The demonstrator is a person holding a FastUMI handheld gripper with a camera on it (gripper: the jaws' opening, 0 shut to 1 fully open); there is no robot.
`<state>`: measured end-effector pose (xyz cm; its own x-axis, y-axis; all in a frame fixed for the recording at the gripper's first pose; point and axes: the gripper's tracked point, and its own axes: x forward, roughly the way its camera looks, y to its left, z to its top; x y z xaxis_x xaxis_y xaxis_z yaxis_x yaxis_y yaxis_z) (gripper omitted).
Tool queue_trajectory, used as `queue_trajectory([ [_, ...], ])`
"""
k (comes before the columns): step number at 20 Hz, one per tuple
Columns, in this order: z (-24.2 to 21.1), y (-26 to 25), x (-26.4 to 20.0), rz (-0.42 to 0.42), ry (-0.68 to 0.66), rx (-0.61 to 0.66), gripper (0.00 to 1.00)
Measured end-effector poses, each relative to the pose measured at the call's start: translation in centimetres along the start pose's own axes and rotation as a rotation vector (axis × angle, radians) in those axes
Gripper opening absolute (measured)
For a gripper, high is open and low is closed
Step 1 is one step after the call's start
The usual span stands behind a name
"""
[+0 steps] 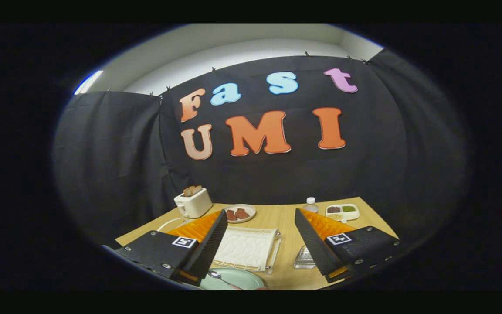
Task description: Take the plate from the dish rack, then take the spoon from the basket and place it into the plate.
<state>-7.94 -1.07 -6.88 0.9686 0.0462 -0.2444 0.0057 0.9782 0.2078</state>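
Gripper view: gripper (pixel 259 226) spread wide, holding nothing.
Rack (pixel 246 249): white, between the fingers.
Plate (pixel 238 279): pale green, on the table (pixel 283 218) just nearer than the rack.
Spoon (pixel 218 277): lying in the plate.
Toaster (pixel 193 203): beyond the rack.

Black cloth (pixel 116 144) drapes the booth's walls behind a light wooden surface (pixel 286 218), with a pale wall (pixel 233 50) above it and a bright light strip (pixel 88 82) high up.
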Motion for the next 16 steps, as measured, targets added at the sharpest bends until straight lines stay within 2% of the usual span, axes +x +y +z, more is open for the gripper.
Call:
queue_trajectory([
  [5, 5.1, 0.0, -0.9, -0.013, -0.139, -0.048, 0.94],
  [16, 7.8, -0.7, -2.2, -0.082, -0.253, -0.106, 0.97],
])
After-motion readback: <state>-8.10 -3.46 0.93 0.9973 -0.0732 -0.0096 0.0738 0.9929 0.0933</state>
